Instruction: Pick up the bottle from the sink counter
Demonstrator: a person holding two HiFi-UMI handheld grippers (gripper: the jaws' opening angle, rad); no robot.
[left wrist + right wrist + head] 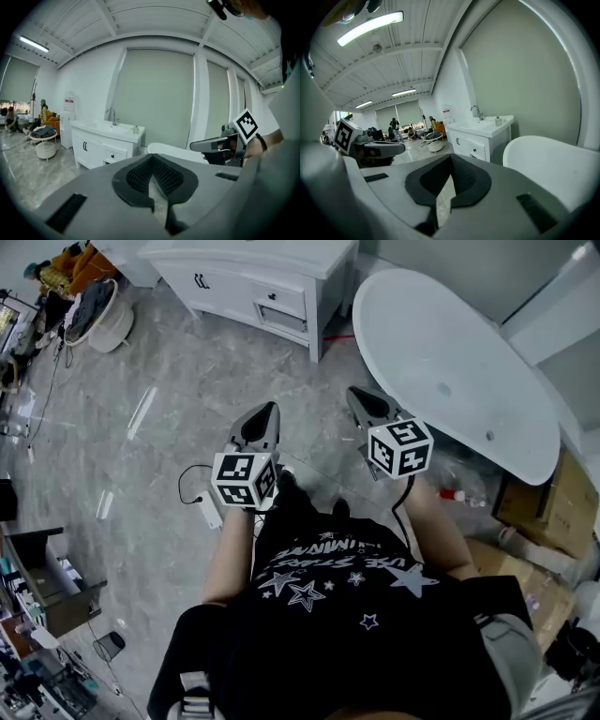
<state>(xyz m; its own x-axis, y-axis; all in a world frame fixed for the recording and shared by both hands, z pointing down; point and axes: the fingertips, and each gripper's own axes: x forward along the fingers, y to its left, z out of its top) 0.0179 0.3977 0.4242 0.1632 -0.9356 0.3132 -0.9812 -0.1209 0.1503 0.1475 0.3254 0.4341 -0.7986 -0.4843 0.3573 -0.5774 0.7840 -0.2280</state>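
Marble floor (187, 362) lies under you — your left tongs (267, 414) and right tongs (359, 398) are both closed, empty, well apart from the bottle (135, 129) on the white tabletop (123, 132).

A white bathtub (450, 362) stands on the grey marble floor (187, 381), cardboard boxes (548, 512) beside it, a power strip (208, 510) lying apart.

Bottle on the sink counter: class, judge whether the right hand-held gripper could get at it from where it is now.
Probably not yet. The bottle stands on the sink counter across the room, well beyond the right hand-held gripper. Only open floor lies between, so walking closer should do.
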